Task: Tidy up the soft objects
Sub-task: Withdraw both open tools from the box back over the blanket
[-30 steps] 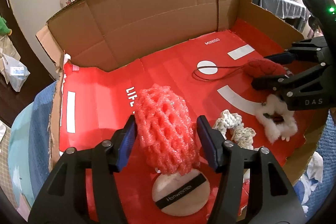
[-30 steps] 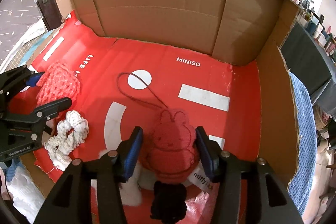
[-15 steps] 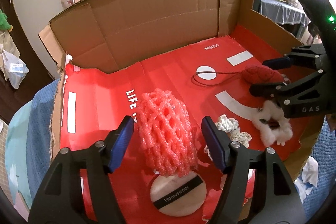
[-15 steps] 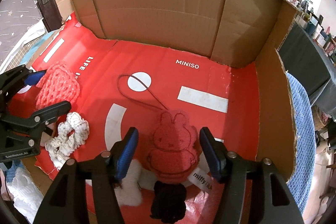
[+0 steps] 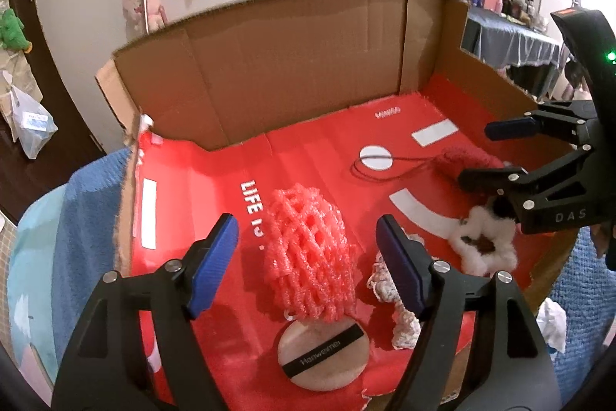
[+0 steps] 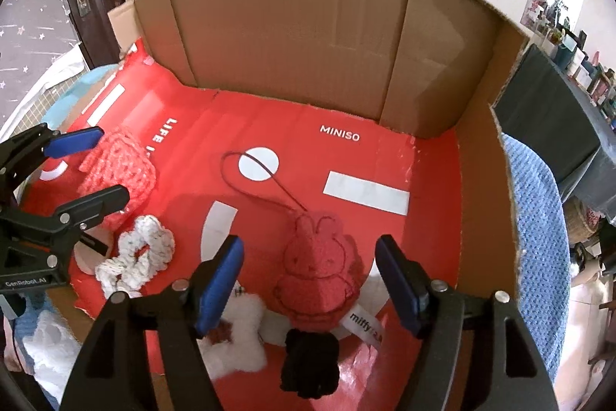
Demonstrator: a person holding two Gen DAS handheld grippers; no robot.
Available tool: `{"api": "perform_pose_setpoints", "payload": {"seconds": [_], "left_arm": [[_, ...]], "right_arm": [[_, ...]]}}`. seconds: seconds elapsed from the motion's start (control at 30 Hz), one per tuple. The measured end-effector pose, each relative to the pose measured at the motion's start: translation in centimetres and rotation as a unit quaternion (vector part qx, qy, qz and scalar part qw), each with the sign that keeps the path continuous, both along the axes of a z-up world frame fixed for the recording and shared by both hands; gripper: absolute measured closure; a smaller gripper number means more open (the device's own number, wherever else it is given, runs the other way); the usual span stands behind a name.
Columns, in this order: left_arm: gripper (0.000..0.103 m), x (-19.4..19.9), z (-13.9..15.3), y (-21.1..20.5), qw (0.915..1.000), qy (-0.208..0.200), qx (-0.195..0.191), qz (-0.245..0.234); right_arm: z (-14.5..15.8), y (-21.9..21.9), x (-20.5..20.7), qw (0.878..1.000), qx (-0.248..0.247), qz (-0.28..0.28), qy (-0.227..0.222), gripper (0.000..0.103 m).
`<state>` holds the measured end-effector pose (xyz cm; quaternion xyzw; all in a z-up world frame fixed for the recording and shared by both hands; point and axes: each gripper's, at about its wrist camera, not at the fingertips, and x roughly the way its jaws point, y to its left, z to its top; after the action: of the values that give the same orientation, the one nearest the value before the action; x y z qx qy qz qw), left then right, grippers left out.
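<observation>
Two hand-held grippers hang over a red-lined cardboard box (image 6: 477, 218), jaws opening, pads clear of everything. Between the left hand-held gripper (image 5: 308, 257) pads lies a pink foam net sleeve (image 5: 308, 257), a round powder puff (image 5: 321, 353) at six o'clock. The right hand-held gripper (image 6: 310, 280) straddles a fuzzy red bunny plush (image 6: 315, 276), a white crochet scrunchie (image 6: 138, 260) at nine o'clock.

puff (image 5: 322, 353): top under foam net (image 5: 308, 257) | white scrunchie (image 6: 236, 338): part behind right jaws
</observation>
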<state>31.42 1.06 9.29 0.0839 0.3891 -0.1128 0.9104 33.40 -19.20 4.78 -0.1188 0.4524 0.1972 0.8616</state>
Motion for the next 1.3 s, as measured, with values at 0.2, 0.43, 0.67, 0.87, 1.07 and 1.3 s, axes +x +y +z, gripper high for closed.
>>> {"api": "perform_pose_setpoints", "payload": {"seconds": [0.2, 0.43, 0.67, 0.87, 1.07, 1.3], "left_arm": [[0.027, -1.7, 2.2, 0.5, 0.9992, -0.032, -0.02, 0.012], [0.021, -5.2, 5.4, 0.8, 0.9954, -0.086, -0.029, 0.03], [0.016, -10.5, 9.0, 0.6, 0.9864, -0.151, -0.035, 0.056], [0.01, -15.6, 10.2, 0.3, 0.9802, -0.185, -0.045, 0.056], [0.007, -19.9, 9.5, -0.2, 0.9755, -0.209, -0.037, 0.058], [0.007, -23.2, 7.1, 0.4, 0.9733, -0.208, -0.07, 0.068]], "right_arm": [[2.3, -0.3, -1.3, 1.0, 0.015, 0.001, -0.025, 0.022], [6.2, -0.8, -4.4, 0.997, 0.038, 0.004, -0.074, 0.013], [10.7, -1.6, -10.0, 0.987, 0.077, 0.015, -0.14, 0.005], [13.2, -2.5, -16.3, 0.975, 0.079, 0.017, -0.207, 0.0], [12.6, -3.6, -21.5, 0.968, 0.09, -0.006, -0.234, 0.0], [9.8, -3.8, -25.9, 0.964, 0.077, -0.036, -0.252, 0.0]]}}
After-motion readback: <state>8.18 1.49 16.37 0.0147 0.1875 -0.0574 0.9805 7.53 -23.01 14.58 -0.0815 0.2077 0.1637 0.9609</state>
